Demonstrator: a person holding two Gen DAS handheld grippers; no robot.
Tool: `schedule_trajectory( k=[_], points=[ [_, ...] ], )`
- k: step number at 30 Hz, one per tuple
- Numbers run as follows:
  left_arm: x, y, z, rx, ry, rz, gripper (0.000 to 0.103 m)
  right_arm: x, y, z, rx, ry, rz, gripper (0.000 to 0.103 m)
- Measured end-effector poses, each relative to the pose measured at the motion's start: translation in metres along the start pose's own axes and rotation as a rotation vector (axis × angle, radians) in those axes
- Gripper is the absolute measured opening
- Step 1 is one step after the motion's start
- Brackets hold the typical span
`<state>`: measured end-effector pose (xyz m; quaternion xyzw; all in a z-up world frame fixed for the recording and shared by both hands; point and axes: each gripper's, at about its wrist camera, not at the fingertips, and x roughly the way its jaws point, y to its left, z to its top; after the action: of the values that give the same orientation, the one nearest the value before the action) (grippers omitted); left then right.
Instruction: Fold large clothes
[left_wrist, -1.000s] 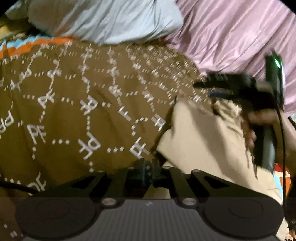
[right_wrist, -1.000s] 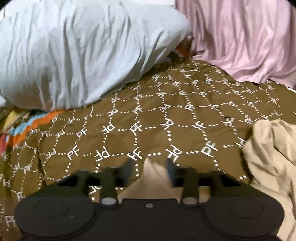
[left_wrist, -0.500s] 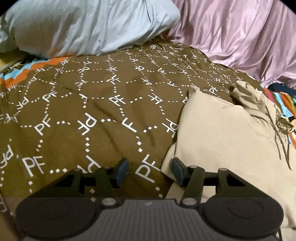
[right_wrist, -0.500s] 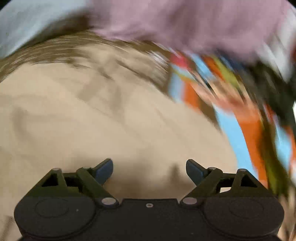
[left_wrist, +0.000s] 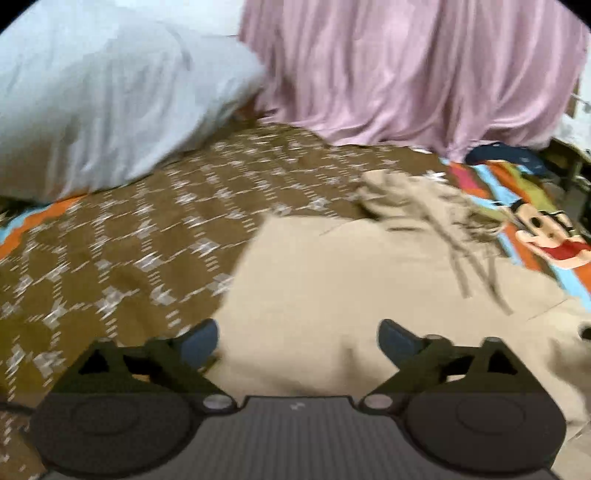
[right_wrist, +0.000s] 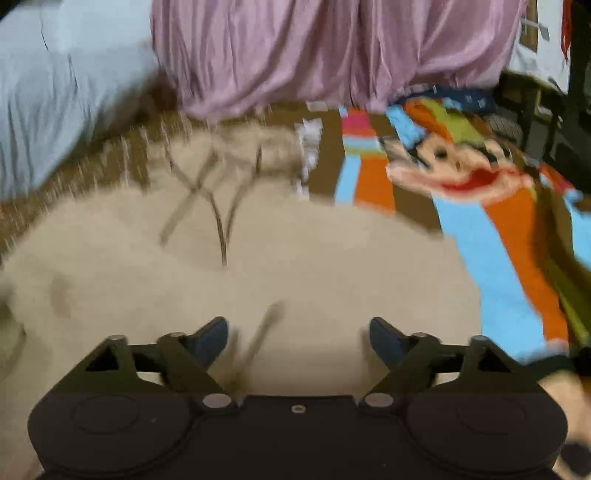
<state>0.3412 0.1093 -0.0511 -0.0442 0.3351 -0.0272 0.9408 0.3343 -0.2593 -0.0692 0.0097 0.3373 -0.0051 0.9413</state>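
Both the left tongs (left_wrist: 297, 338) and right tongs (right_wrist: 298, 334) have just spread wide, empty, over the beige garment (left_wrist: 351, 280); next, grasp its drawstring end at twelve o'clock.

Black gripper (left_wrist: 297, 341), blue-padded fingers (left_wrist: 199, 341)

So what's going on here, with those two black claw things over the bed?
A person is folding a large beige garment on a bed, holding a two-finger gripper in each hand. The left gripper and the right gripper both hang over the garment, and their jaws have just been opening, with nothing pinched between them. The garment lies partly on a brown patterned blanket, with its drawstrings loose on top.
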Motion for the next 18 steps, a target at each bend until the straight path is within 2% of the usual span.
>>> schedule_trajectory(
  k=[1,4,6,9,12,14,15,16,17,18],
  points=[
    [0.007,-0.007,0.009,0.006,0.005,-0.013,0.101,0.01,-0.001,0.017,-0.011,-0.003,0.005,0.097],
    [0.04,-0.029,0.045,0.023,0.008,-0.025,0.102,0.053,0.0,0.071,-0.031,0.005,0.011,0.097],
    [0.067,-0.04,0.069,0.028,-0.025,-0.008,0.102,0.091,0.0,0.104,-0.031,-0.008,-0.004,0.096],
    [0.113,-0.055,0.101,0.039,-0.074,0.001,0.102,0.157,-0.003,0.146,-0.013,-0.025,-0.019,0.082],
    [0.157,-0.066,0.131,0.042,-0.111,-0.015,0.098,0.208,0.0,0.169,-0.009,-0.004,-0.022,0.069],
    [0.184,-0.074,0.151,0.06,-0.13,-0.047,0.097,0.238,0.004,0.176,-0.032,0.045,-0.023,0.066],
    [0.197,-0.079,0.159,0.079,-0.127,-0.056,0.097,0.25,0.004,0.177,-0.039,0.071,-0.027,0.06],
    [0.212,-0.085,0.167,0.099,-0.104,-0.051,0.096,0.261,0.005,0.178,-0.046,0.106,-0.033,0.046],
    [0.229,-0.091,0.175,0.117,-0.069,-0.031,0.093,0.266,0.008,0.177,-0.051,0.129,-0.042,0.041],
    [0.242,-0.096,0.181,0.119,-0.038,-0.013,0.086,0.27,0.01,0.176,-0.061,0.129,-0.059,0.035]
  ],
)
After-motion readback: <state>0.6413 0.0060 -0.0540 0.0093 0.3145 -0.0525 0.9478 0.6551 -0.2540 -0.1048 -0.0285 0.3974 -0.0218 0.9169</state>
